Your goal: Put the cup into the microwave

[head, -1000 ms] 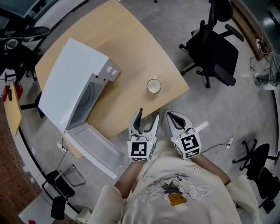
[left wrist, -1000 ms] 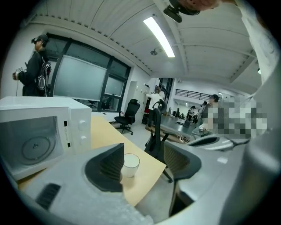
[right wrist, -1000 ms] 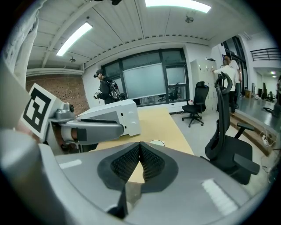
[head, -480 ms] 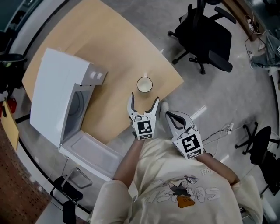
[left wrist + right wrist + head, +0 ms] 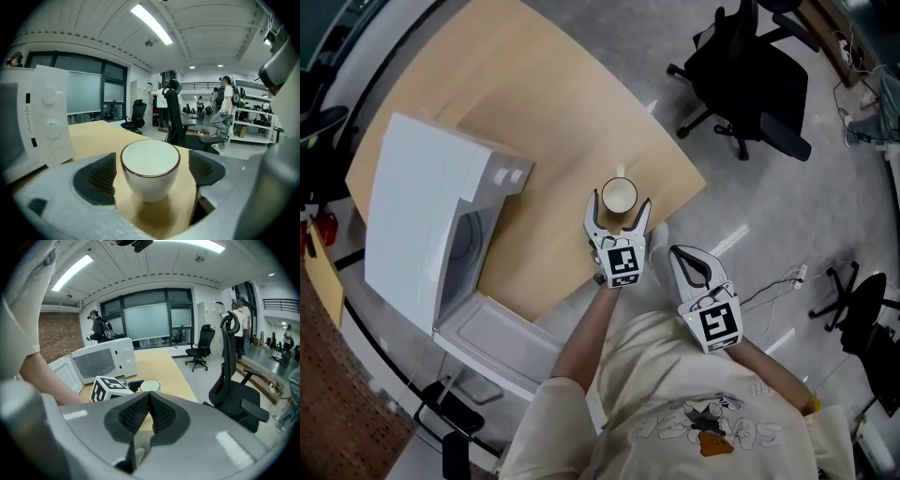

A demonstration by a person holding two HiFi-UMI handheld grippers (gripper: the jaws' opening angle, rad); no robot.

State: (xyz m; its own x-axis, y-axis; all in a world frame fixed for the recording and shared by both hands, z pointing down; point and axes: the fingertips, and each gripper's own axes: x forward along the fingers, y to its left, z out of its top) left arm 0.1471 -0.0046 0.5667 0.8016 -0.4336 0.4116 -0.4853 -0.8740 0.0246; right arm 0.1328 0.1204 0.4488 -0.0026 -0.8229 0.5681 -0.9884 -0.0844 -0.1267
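We see the cup (image 5: 619, 196) standing upright on the bench (image 5: 534, 103), close to the bench edge nearest the person. It is white with a dark rim, and in the left gripper view it looks empty (image 5: 150, 171).

The left gripper (image 5: 620, 201) reaches in from 6 o'clock of the cup. Its jaws are opening, spread wide with the cup between them. In the left gripper view one dark pad sits at the cup's 9 o'clock and the other at its 3 o'clock, with bench showing on each side, so neither pad presses on the cup.

The right gripper (image 5: 679, 255) sits at about 4 o'clock of the left one, off the bench edge and over the floor. Its own view shows its jaws closed pad against pad, with nothing between them (image 5: 149, 411). Past them we can see the left gripper's marker cube (image 5: 108, 389) and the cup (image 5: 150, 386) on the bench.

The microwave (image 5: 422, 216) stands on the bench at about 9 o'clock of the cup, well apart from it. Its door (image 5: 502, 342) is swung open, out past the bench edge at about 7 o'clock of the cup.

A black office chair (image 5: 759, 75) stands on the floor at about 2 o'clock of the cup.
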